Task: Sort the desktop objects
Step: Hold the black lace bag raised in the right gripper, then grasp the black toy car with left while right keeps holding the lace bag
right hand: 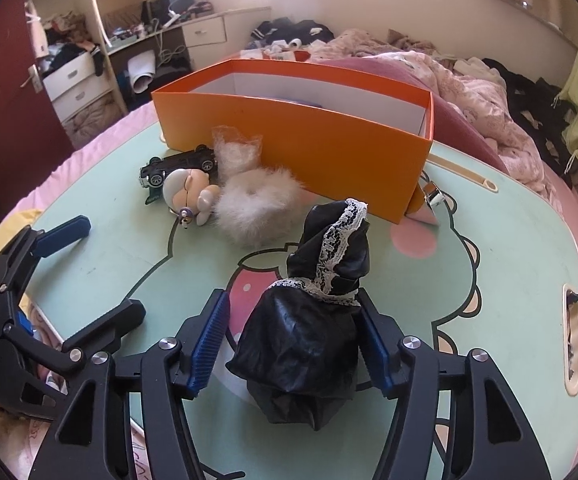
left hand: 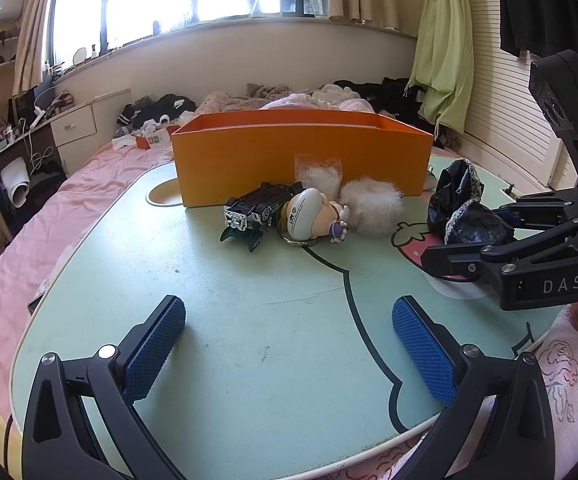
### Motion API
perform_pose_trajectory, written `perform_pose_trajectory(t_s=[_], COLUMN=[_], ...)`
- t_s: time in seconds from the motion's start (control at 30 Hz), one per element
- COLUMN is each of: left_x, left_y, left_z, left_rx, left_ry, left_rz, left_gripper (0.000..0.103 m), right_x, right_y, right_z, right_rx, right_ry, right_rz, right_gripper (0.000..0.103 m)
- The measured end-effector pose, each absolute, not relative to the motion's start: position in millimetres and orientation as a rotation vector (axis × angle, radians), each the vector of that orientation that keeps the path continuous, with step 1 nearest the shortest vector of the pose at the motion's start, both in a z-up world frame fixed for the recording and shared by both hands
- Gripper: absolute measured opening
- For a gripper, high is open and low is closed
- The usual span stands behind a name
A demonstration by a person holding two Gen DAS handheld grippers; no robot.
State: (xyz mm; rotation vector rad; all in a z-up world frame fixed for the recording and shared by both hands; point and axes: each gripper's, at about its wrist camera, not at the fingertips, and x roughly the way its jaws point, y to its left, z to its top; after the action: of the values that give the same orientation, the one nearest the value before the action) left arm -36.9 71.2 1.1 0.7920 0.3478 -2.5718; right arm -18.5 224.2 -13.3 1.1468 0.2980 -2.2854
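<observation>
A black glossy fabric piece with white lace trim (right hand: 305, 344) lies on the mint-green table (right hand: 509, 280) between the fingers of my right gripper (right hand: 293, 340). The right pad touches it; a narrow gap shows at the left pad, so the jaws stand open around it. From the left wrist view, the same fabric piece (left hand: 465, 216) and right gripper (left hand: 485, 236) sit at the right. My left gripper (left hand: 289, 344) is open and empty over bare table. An orange box (left hand: 301, 160) stands behind a black toy car (left hand: 257, 208), a figurine keychain (left hand: 309, 216) and a white fluffy scrunchie (left hand: 373, 208).
A clear bag of white fluff (left hand: 319, 174) leans on the box front. A dark green clip (left hand: 245, 238) lies under the car. The table rests on a bed with pink sheets (left hand: 89, 184) and heaped clothes. A cup hole (left hand: 163, 196) lies left of the box.
</observation>
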Motion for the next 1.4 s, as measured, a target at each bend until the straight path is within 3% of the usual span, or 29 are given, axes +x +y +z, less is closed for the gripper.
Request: perform_pose_trajectory(t_s=[0.2, 0.27, 0.77, 1.0, 1.23, 1.4], left_x=[-36, -37, -41, -37, -24, -37], left_y=[71, 71, 74, 70, 33, 5], left_z=[1, 1, 3, 8, 39, 44], left_rx=[0.791, 0.791, 0.785, 0.776, 0.694, 0.826], left_ry=[0.349, 0.349, 0.347, 0.398, 0.442, 0.343], left_rz=[-2.571, -2.573, -2.580, -2.604, -2.608, -2.579], left_gripper=[0.103, 0.103, 0.102, 0.086, 0.077, 0.070], right_x=[-19, -18, -19, -19, -19, -19], right_y=[223, 223, 225, 226, 226, 226], right_z=[-14, -13, -14, -14, -14, -14], right_rx=[1.141, 1.127, 1.123, 1.122, 1.123, 1.123], right_ry=[0.295, 0.289, 0.285, 0.285, 0.284, 0.284], right_rz=[-2.290, -2.294, -2.299, -2.298, -2.298, -2.298], right_gripper=[0.061, 0.046, 0.044, 0.044, 0.044, 0.044])
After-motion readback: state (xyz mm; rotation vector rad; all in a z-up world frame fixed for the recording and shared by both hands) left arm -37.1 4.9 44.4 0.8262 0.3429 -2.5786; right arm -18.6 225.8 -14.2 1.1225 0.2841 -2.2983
